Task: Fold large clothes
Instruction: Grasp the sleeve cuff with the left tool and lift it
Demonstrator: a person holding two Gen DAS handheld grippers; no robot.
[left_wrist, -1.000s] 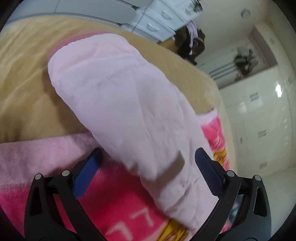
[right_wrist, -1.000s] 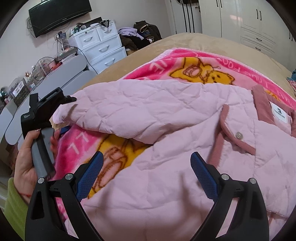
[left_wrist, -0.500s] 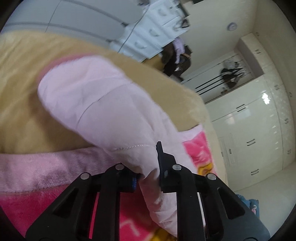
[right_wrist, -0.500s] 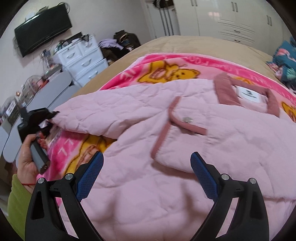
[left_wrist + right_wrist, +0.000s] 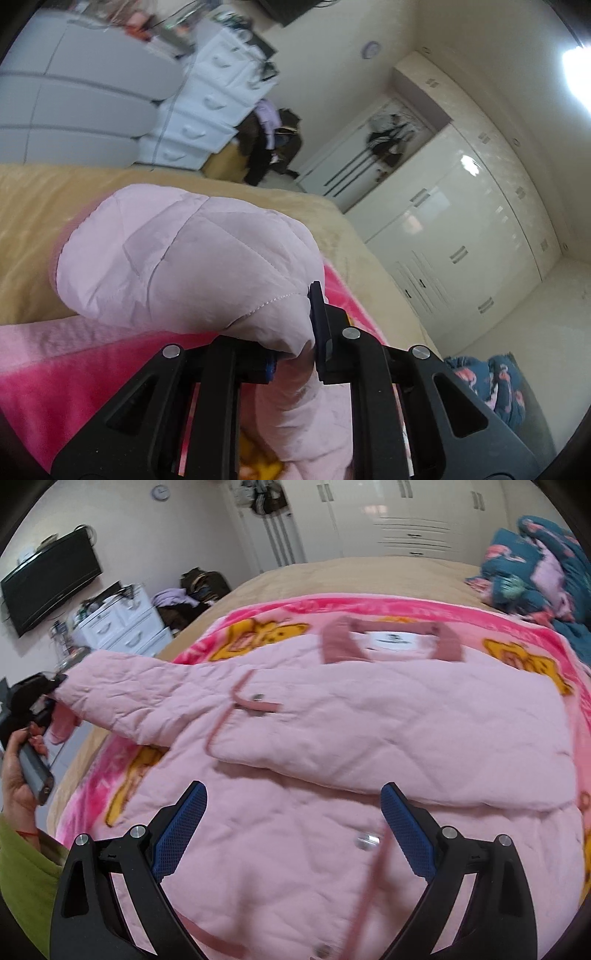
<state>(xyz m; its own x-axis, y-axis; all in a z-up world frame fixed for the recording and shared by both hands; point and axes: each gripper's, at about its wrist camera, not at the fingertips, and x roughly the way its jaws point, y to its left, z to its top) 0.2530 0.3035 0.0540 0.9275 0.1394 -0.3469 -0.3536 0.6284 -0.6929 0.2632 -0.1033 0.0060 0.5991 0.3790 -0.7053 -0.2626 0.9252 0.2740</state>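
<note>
Sleeve [image 5: 192, 266] now pinched, lifted; left gripper [image 5: 295, 350]

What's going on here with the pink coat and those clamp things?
A person is folding a pink quilted jacket spread on a cartoon blanket on a bed. The left gripper is shut on the end of one sleeve, holding it lifted off the bed out to the side. The right gripper is open and hovers over the jacket's front, holding nothing. The other sleeve already lies folded across the chest.
</note>
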